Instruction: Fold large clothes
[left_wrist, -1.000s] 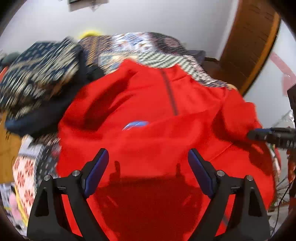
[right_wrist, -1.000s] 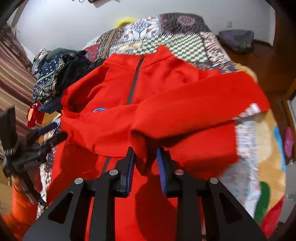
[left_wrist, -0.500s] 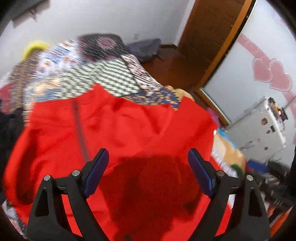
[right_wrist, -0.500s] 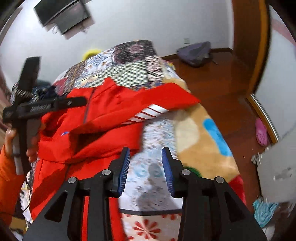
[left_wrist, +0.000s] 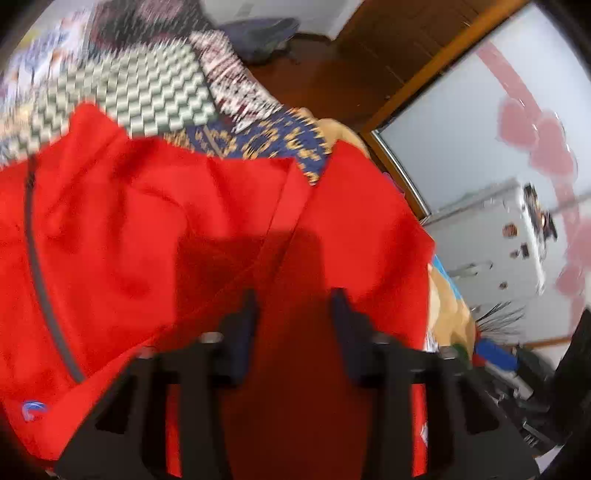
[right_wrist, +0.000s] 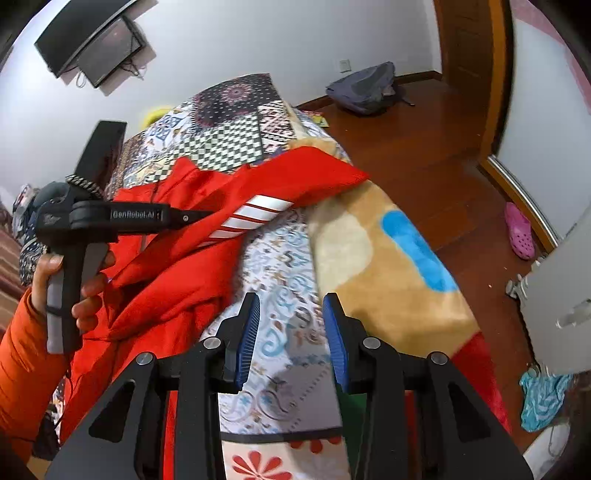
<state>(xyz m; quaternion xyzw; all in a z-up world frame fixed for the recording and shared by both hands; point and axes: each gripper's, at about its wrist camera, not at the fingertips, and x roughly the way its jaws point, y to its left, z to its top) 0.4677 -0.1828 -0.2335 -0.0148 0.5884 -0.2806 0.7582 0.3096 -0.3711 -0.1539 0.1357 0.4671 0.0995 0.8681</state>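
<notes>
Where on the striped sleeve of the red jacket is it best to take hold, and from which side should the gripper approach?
Probably the sleeve's pointed outer end, past the white stripes. It lies on the beige blanket, clear of the red jacket's body, and its edge faces the wooden floor. Come from that floor side, low, with the jaws set across the edge.

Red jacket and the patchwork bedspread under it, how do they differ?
The red jacket is plain red with white sleeve stripes; the patchwork bedspread mixes many prints. The jacket lies rumpled; the bedspread lies spread out beneath it. Both are fabric.
</notes>
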